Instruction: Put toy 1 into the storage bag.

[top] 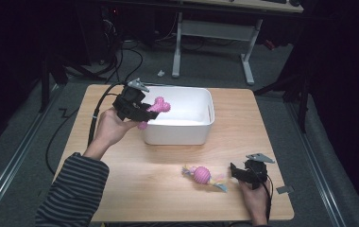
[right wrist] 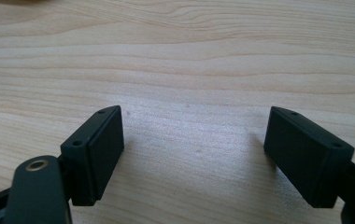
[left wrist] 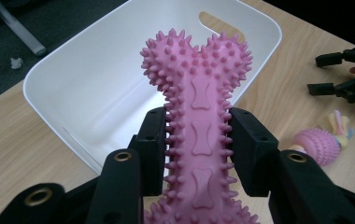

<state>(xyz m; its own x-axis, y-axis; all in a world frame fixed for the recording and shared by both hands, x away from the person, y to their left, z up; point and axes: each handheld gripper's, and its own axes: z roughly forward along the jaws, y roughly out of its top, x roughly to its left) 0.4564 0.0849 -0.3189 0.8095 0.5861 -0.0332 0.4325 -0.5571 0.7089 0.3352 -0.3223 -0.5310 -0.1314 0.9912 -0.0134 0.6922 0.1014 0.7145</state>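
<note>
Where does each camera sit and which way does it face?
High view: above the near table edge, facing forward and down; shows forearms, left gripper, right gripper.
Left gripper view: on the left gripper, looking along its fingers clamped on the pink bone toy, over the white bin.
Right gripper view: on the right gripper, facing the table; open.
High and left gripper views share bone, bin, rope ball toy.

A pink ribbed ball toy (top: 202,174) with pastel rope tails lies on the wooden surface (top: 168,189), well in front of the white bin. A small grey tag (top: 284,190) sits at the surface's near right corner. Beyond the bin, a white-legged desk frame (top: 215,33) stands on the grey floor.
</note>
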